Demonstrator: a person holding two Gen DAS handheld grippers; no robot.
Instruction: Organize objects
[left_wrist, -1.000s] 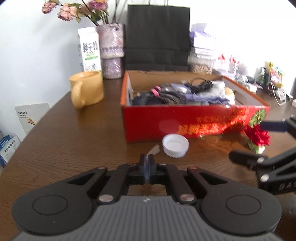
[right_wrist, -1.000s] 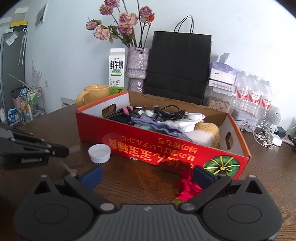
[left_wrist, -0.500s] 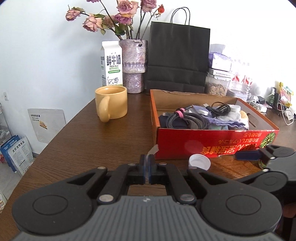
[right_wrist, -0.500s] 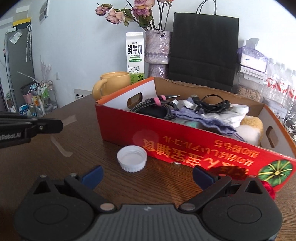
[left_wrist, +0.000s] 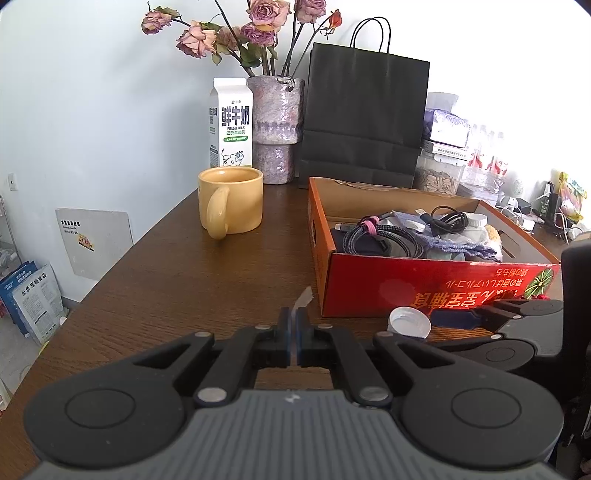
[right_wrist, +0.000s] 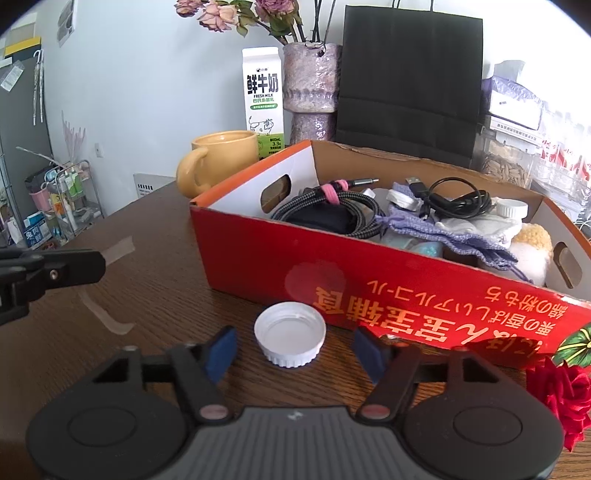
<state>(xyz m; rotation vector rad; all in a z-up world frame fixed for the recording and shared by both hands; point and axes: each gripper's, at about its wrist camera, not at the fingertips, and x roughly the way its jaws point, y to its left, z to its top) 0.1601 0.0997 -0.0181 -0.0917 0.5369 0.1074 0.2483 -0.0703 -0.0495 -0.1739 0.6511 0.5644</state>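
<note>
The right hand-held gripper (right_wrist: 293, 349), jaws closing with nothing pinched yet, straddles the white cap (right_wrist: 290, 334) lying open-side-up on the worktop (right_wrist: 155, 295) beside the red box (right_wrist: 369, 280); it looks light, rigid and ribbed, best squeezed across its rim.

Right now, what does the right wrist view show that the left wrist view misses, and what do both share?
Only the right wrist view: the right hand-held gripper closing around the white cap, pads not yet touching, plus the whole red rose. Only the left wrist view: the left hand-held gripper, shut on nothing, and the floor packages. Both: red box, yellow mug, milk carton, black bag.
</note>
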